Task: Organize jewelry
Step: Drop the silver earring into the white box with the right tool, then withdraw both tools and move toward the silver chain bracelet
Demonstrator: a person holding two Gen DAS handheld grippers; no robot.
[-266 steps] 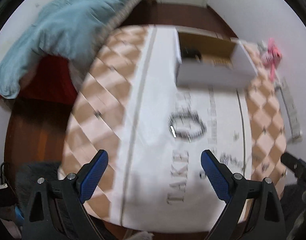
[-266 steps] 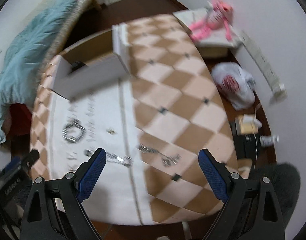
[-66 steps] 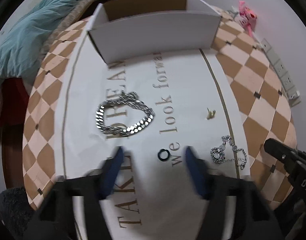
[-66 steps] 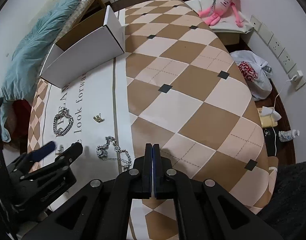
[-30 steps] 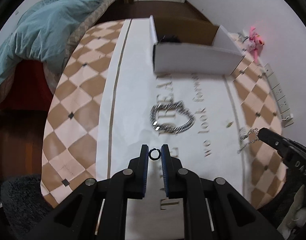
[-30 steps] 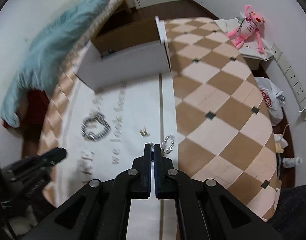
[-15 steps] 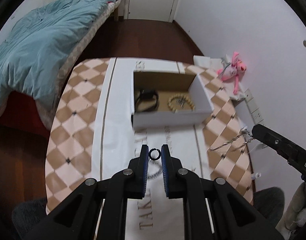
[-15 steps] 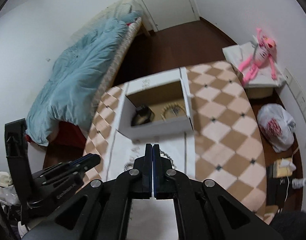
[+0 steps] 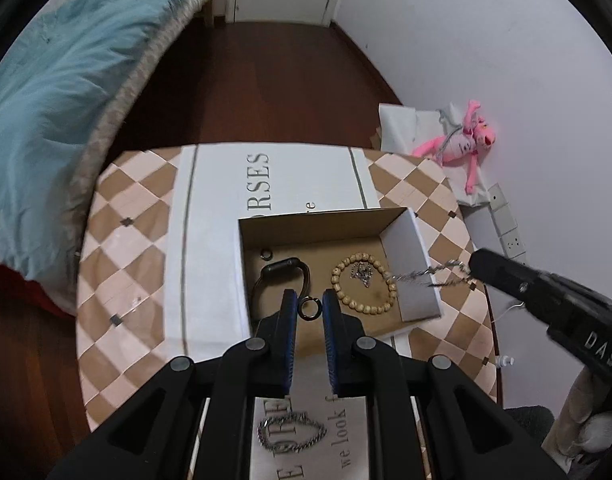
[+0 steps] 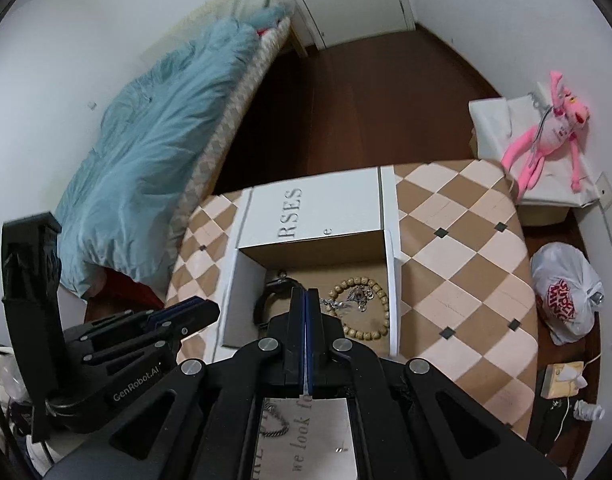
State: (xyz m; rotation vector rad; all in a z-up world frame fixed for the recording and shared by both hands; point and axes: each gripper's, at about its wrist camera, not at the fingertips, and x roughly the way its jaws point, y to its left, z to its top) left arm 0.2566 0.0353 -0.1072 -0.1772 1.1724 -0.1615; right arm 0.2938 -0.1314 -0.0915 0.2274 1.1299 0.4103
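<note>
My left gripper (image 9: 309, 307) is shut on a small black ring (image 9: 309, 308) and holds it above the open white cardboard box (image 9: 416, 236). The box holds a wooden bead bracelet (image 9: 364, 284), a black band (image 9: 279, 276), a small dark ring (image 9: 267, 255) and a small silver piece (image 9: 362, 273). My right gripper (image 10: 306, 300) is shut on a silver chain necklace (image 9: 430, 274) that dangles over the box's right side; it shows in the left wrist view (image 9: 506, 276). A chunky silver chain bracelet (image 9: 291, 436) lies on the white printed cloth (image 9: 209, 208) below my left gripper.
The box stands on a checkered table (image 9: 117, 264) covered partly by the cloth. A bed with a teal blanket (image 9: 57, 80) is at the left. A pink plush toy (image 9: 464, 138) and a plastic bag (image 10: 566, 300) are at the right by the wall.
Both grippers have moved forward and now hang over the open box, left with the black ring, right with the silver necklace. The table looks closer than before.
</note>
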